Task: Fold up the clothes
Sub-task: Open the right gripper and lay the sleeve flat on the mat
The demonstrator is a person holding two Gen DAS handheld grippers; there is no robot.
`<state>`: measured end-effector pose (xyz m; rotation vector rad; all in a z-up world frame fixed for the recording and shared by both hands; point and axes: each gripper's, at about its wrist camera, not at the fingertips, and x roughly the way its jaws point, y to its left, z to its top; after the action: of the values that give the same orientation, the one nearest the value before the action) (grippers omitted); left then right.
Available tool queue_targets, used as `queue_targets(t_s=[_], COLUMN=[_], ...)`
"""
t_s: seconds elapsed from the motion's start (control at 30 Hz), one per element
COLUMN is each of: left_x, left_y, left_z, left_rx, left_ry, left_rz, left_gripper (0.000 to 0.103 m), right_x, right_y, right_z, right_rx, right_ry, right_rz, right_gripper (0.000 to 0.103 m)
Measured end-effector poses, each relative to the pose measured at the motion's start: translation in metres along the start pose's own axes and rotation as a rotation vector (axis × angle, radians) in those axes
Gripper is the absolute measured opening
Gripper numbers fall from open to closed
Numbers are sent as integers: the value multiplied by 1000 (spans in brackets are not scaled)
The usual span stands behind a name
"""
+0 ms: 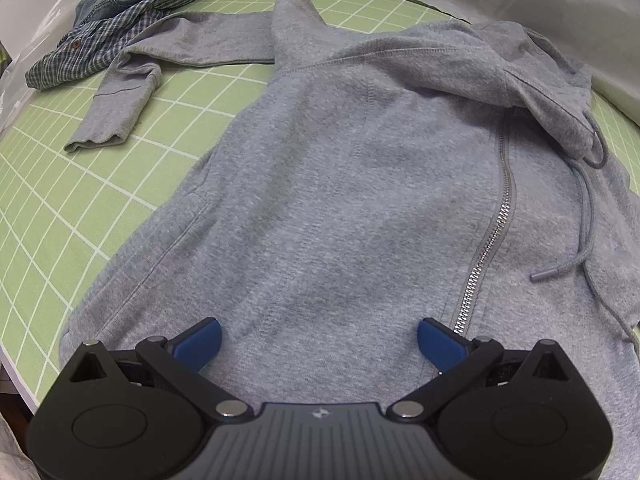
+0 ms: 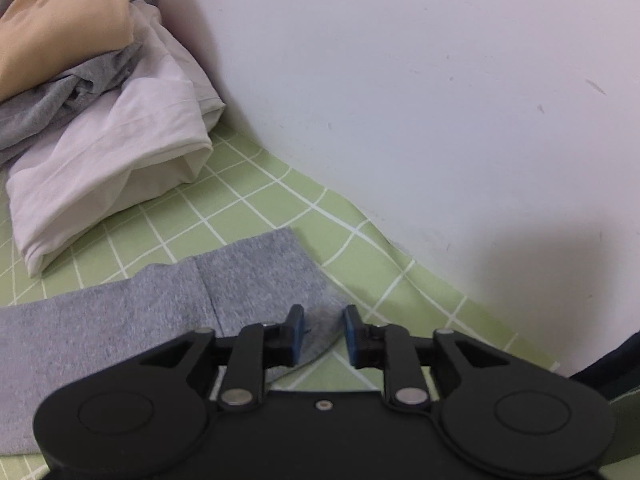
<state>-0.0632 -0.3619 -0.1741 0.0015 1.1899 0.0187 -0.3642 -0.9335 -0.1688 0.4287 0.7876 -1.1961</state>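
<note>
A grey zip hoodie (image 1: 340,184) lies spread flat on the green grid mat (image 1: 60,184), hood at the far right and one sleeve (image 1: 120,108) bent out to the left. My left gripper (image 1: 319,340) hovers over its near hem beside the zipper (image 1: 486,248), jaws wide open and holding nothing. In the right wrist view the hoodie's other sleeve cuff (image 2: 256,280) lies on the mat. My right gripper (image 2: 323,330) sits low at the cuff's corner, its jaws a little apart. A tuft of grey fabric shows between the pads, which do not press on it.
A crumpled checked shirt and denim garment (image 1: 120,24) lie at the mat's far left. In the right wrist view a stack of folded clothes (image 2: 100,132), white, grey and tan, rests against the white wall (image 2: 420,100). The mat's edge (image 1: 16,368) runs at the near left.
</note>
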Motion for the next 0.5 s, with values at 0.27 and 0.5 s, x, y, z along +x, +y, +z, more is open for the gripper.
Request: queue_targets(t_s=[0.27, 0.5], left_x=[-13, -55], left_y=[8, 41], left_z=[-6, -24], left_rx=[-15, -15], left_ry=[-34, -128], left_rz=[-38, -13], left_gripper=[103, 103], right_x=[-54, -91], right_y=[27, 85], right_z=[-5, -41], right_rx=[-15, -150], right_ry=[-92, -33], right_rz=[110, 320], right_gripper=[89, 103])
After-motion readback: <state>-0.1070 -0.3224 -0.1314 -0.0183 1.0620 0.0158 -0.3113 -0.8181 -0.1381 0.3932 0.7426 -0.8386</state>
